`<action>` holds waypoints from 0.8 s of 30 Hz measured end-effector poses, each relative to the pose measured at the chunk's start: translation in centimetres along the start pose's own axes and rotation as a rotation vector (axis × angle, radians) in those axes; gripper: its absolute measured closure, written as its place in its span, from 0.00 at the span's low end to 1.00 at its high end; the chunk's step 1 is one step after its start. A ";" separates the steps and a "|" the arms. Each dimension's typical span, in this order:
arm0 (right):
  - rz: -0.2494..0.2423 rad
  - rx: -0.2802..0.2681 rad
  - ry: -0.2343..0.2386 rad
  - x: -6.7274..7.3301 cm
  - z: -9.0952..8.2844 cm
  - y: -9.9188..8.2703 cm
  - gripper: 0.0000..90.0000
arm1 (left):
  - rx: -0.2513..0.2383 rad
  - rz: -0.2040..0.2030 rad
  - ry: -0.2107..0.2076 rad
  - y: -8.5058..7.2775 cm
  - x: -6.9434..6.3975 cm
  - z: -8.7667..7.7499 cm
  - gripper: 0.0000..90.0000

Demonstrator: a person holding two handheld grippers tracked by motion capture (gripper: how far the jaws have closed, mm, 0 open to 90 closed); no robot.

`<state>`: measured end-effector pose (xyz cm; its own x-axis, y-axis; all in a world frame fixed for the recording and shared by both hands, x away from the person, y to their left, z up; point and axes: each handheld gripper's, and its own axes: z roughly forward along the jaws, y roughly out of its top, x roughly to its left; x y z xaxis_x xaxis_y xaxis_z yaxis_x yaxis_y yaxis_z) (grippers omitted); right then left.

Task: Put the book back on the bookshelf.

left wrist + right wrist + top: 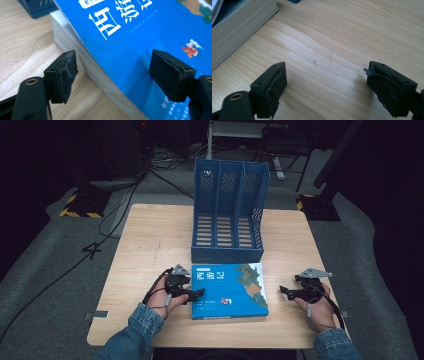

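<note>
A thick blue book point(229, 290) with white characters on its cover lies flat on the wooden table point(150, 245), just in front of a blue three-slot file rack point(227, 212). My left gripper point(199, 293) is open at the book's left edge; in the left gripper view the book point(140, 37) sits between the jaws, one jaw above the cover and one beside the page block, neither pressing it. My right gripper point(286, 291) is open a short way right of the book, over bare wood point(329, 55), with the book's page edge point(234, 32) at upper left.
The file rack stands upright at the table's middle back, its slots facing me. Cables point(100, 235) run across the grey floor to the left. Dark stands and equipment sit beyond the table.
</note>
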<state>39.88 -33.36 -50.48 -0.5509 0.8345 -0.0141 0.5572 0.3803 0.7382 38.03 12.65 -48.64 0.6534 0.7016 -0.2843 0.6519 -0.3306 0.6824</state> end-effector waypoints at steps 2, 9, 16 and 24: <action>0.000 0.000 0.000 0.0 0.0 0.0 0.19 | 0.000 -0.008 -0.022 0.0 0.3 0.1 0.25; 0.000 0.000 -0.001 0.0 0.0 0.0 0.19 | -0.012 -0.028 -0.037 -0.3 0.5 0.2 0.26; 0.000 -0.001 0.004 0.0 0.1 0.1 0.19 | -0.034 0.020 -0.010 -0.4 0.1 0.0 0.26; -0.001 0.000 0.004 0.0 0.1 0.1 0.19 | -0.073 0.074 0.012 -0.2 -0.1 -0.9 0.41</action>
<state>39.97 -33.24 -50.48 -0.5534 0.8328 -0.0122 0.5568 0.3808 0.7382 37.53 13.24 -48.14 0.6936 0.6847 -0.2238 0.5721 -0.3348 0.7487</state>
